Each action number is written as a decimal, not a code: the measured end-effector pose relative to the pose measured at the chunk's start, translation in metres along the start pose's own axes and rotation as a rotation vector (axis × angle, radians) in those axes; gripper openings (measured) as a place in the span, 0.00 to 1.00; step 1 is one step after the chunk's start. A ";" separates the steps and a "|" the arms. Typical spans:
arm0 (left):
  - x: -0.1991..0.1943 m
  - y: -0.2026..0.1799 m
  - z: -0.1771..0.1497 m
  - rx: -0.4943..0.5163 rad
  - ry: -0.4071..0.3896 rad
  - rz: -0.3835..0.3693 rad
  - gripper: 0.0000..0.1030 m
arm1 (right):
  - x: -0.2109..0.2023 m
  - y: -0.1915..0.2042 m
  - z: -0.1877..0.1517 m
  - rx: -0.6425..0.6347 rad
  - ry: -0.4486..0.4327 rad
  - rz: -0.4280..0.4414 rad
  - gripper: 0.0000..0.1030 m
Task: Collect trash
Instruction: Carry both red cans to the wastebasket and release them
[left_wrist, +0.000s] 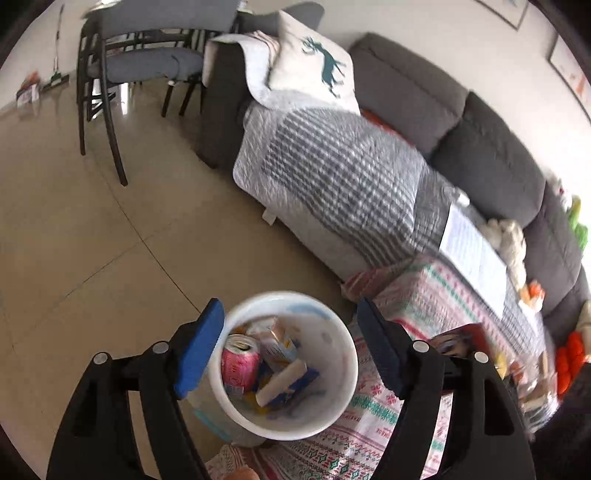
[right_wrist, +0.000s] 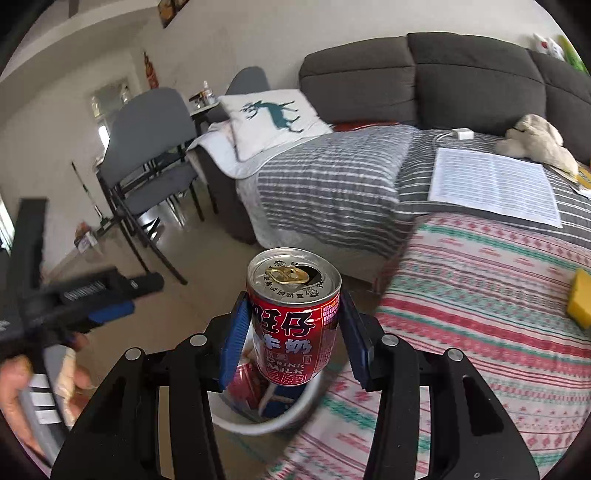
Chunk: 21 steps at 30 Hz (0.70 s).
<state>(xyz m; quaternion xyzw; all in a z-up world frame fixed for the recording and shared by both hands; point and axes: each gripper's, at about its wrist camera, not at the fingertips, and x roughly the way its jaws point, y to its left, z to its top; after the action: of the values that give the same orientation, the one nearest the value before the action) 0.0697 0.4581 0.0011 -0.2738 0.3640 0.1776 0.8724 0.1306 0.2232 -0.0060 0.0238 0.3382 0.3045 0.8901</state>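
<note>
Right gripper (right_wrist: 293, 328) clamped on red milk can (right_wrist: 295, 314), above white bin (left_wrist: 332, 369). Left gripper (left_wrist: 288, 350) wide open, empty; sofa (left_wrist: 461, 122) at 1 o'clock.

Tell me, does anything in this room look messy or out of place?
Mostly the sofa: a loose printed sheet, a yellow sponge-like block and a plush toy lie scattered on its blankets. The red can in the right tongs is opened.

A home living room: grey sofa (right_wrist: 424, 77), deer cushion (right_wrist: 273, 118), dining chairs (right_wrist: 147, 155), tiled floor (left_wrist: 74, 240).
</note>
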 end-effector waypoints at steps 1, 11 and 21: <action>-0.004 0.003 0.002 -0.008 -0.015 0.012 0.71 | 0.006 0.005 0.000 -0.010 0.006 0.002 0.44; -0.037 0.036 0.018 -0.077 -0.132 0.100 0.73 | 0.046 0.050 -0.006 -0.063 0.059 -0.012 0.47; -0.046 0.038 0.018 -0.061 -0.202 0.234 0.85 | 0.037 0.052 0.008 -0.061 -0.018 -0.168 0.93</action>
<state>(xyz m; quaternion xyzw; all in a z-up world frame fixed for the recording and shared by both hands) 0.0295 0.4936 0.0317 -0.2368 0.2982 0.3157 0.8691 0.1299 0.2875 -0.0094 -0.0289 0.3216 0.2389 0.9158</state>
